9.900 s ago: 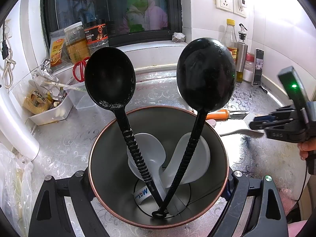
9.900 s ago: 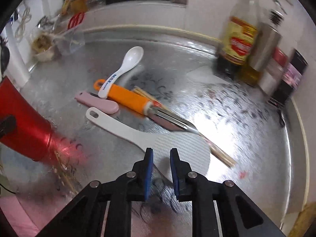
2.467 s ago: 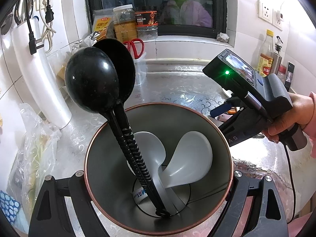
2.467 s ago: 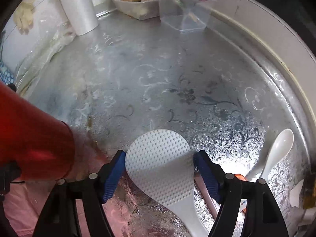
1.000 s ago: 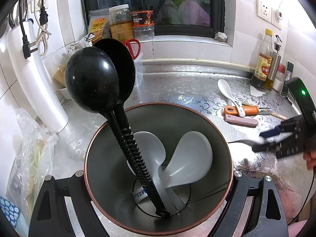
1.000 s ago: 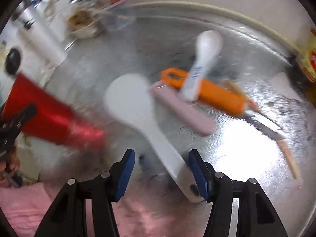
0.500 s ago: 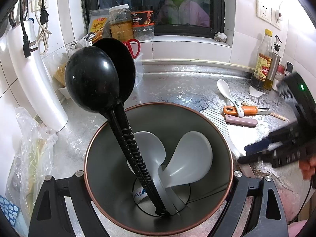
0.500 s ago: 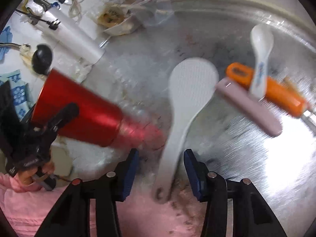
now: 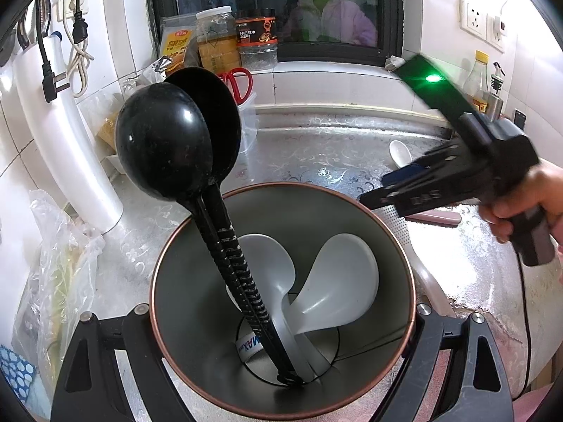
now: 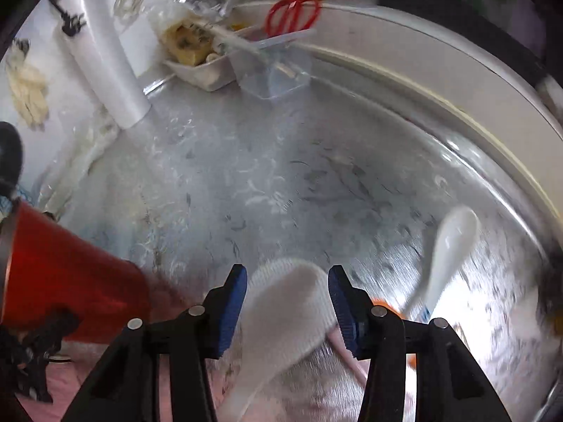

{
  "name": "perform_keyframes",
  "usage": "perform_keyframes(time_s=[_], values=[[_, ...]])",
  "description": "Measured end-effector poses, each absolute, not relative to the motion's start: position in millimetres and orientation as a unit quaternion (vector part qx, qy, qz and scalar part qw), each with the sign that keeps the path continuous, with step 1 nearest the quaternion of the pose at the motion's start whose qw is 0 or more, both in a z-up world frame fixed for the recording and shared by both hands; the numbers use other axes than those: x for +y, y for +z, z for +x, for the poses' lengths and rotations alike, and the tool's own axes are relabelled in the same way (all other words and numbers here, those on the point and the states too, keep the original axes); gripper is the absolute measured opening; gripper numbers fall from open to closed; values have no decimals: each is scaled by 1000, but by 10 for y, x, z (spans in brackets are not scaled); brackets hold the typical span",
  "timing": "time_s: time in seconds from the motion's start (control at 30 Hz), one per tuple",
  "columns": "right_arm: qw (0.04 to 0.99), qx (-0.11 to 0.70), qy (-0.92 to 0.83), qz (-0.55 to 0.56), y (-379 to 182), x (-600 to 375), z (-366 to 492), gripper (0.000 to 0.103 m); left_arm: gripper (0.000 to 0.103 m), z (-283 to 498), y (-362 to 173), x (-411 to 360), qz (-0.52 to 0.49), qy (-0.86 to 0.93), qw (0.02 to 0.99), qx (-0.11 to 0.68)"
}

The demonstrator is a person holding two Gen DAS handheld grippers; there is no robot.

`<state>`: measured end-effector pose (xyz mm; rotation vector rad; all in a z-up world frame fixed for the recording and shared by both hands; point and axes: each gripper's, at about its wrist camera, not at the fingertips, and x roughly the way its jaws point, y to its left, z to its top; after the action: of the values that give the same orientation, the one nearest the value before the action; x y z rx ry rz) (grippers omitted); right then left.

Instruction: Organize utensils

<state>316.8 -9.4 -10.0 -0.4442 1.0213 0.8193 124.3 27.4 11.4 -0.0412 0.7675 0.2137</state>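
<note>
Now, in the left wrist view, the left claw [image 9: 281,320] is clamping the red cup [image 9: 281,379] by its sides. Two black ladles [image 9: 165,144] are leaning on the cup's left rim, two white spoons [image 9: 337,281] are lying inside it. Right of the cup, the right claw [image 9: 378,190] is hanging over the worktop [image 9: 316,154], a hand [image 9: 520,204] gripping its handle.

From the right wrist view, the right claw [image 10: 286,299] is standing apart, its jaws neither spreading nor narrowing. The white rice paddle [image 10: 281,313] is lying on the worktop right of the cup [image 10: 67,277], its head between the blue pads [image 10: 234,302]; blur hides any contact. A white soup spoon [image 10: 447,256] is resting farther right.
</note>
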Motion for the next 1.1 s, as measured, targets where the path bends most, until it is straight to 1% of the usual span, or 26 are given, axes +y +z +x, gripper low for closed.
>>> perform_keyframes(time_s=[0.1, 0.23, 0.5, 0.87, 1.0, 1.1], values=[[764, 464, 379, -241, -184, 127, 3168, 55, 90, 1246, 114, 271, -21, 106, 921, 374], [750, 457, 365, -309, -346, 298, 3155, 56, 91, 1243, 113, 273, -23, 108, 921, 375], [749, 501, 338, -272, -411, 118, 3278, 56, 91, 1243, 115, 269, -22, 108, 921, 375], [735, 501, 355, -288, -377, -61, 2807, 55, 91, 1242, 112, 284, -19, 97, 922, 375], [733, 505, 347, -297, -408, -271, 2597, 55, 91, 1249, 111, 282, -16, 92, 922, 375], [746, 499, 338, -283, -336, -462, 2521, 54, 90, 1252, 111, 275, -15, 88, 922, 376]])
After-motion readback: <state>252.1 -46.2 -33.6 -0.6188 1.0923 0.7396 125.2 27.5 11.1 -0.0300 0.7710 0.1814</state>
